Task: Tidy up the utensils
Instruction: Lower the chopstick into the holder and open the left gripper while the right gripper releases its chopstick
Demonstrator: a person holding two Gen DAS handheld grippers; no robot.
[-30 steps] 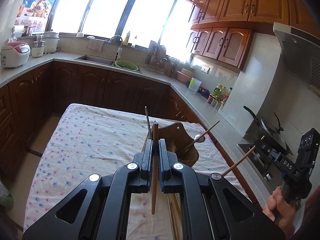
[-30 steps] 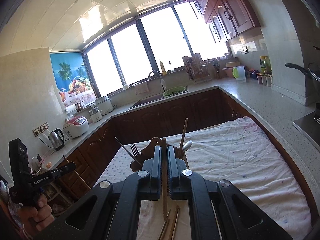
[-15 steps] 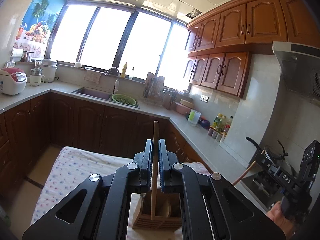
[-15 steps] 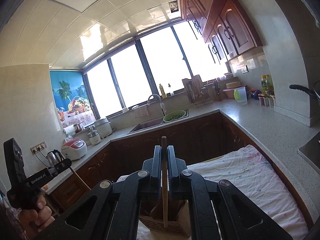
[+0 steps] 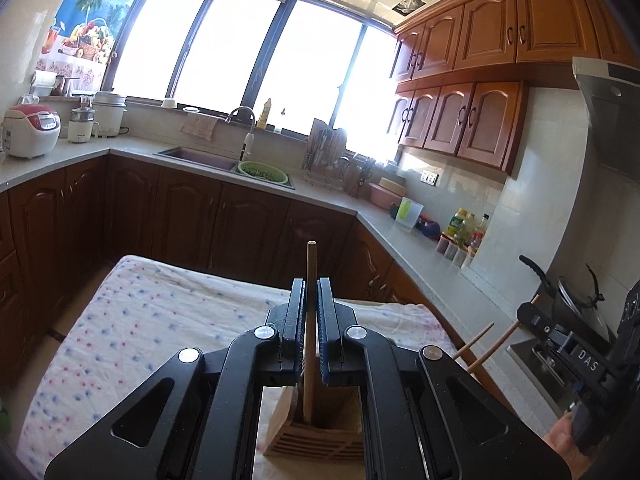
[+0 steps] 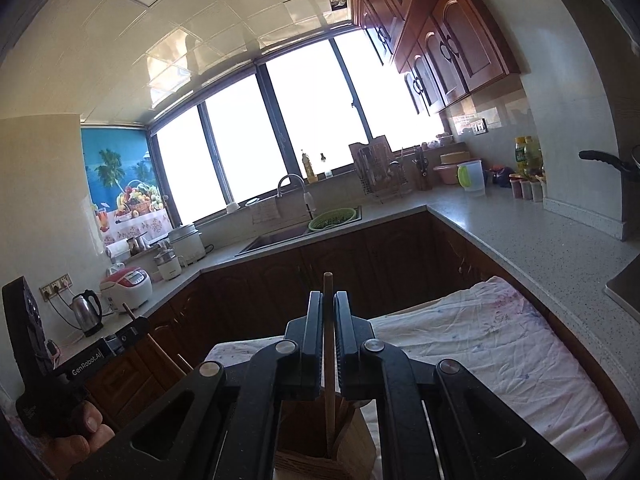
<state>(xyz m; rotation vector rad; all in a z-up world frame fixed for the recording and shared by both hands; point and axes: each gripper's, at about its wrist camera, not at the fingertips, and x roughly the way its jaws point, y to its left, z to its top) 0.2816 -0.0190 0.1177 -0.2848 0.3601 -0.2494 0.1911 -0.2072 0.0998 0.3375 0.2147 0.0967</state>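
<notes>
In the left wrist view my left gripper is shut on an upright wooden chopstick. Its lower end hangs just inside a compartment of the wooden utensil holder below the fingers. In the right wrist view my right gripper is shut on another upright chopstick, whose tip dips into the same holder. The holder stands on the table's flowered cloth. Each gripper also shows in the other view, hand-held: the right gripper at the right edge, the left gripper at the left edge.
Dark cabinets and a pale counter wrap around the table. A sink with a green colander lies under the windows. A pan on the stove is close on the right; a rice cooker and kettle stand on the left.
Both grippers have moved in over the wooden holder with their chopsticks. The holder, ahead on the table a second ago, is now right under the fingers, the chopstick tips at its compartments.
</notes>
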